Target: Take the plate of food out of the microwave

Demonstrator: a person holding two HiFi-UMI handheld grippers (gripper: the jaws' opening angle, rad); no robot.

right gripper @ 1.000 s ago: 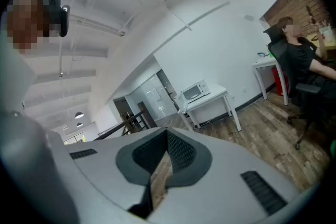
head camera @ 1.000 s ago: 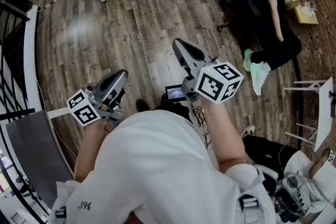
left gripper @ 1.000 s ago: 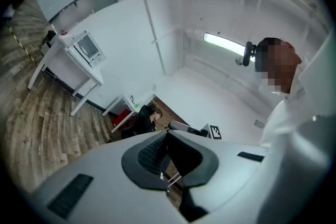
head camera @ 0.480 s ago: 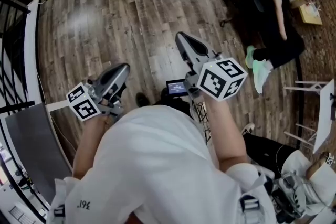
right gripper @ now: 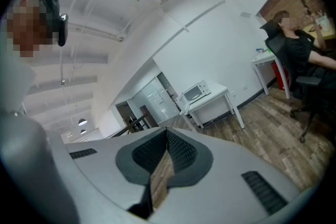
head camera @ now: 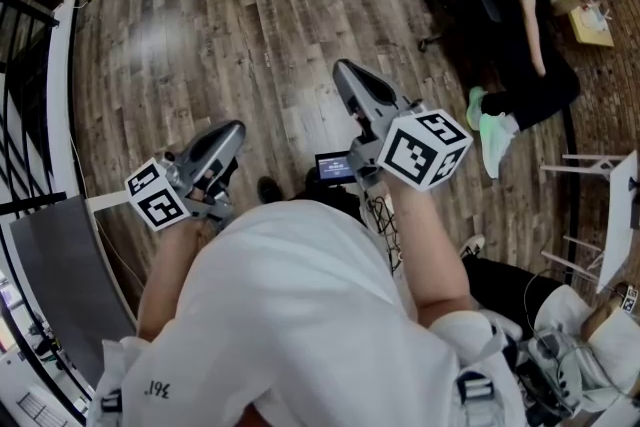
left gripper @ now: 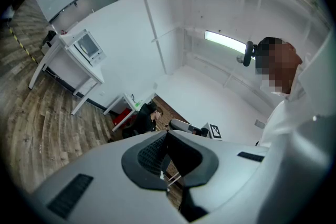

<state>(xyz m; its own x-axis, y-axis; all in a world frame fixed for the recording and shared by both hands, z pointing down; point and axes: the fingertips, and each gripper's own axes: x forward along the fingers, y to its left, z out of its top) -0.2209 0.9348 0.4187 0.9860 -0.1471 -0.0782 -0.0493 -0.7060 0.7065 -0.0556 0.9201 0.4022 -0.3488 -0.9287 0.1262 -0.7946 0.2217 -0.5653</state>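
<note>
Left gripper: jaws pressed together with nothing between them, well apart from the microwave.
Right gripper: jaws likewise closed and empty, facing roughly toward the microwave.
Microwave: small and white, standing on a white table across the room.
Plate of food: not visible; presumably inside the microwave.
Handling: probably rigid, breakable and slick. Likely best pinched at the rim and kept level.
</note>
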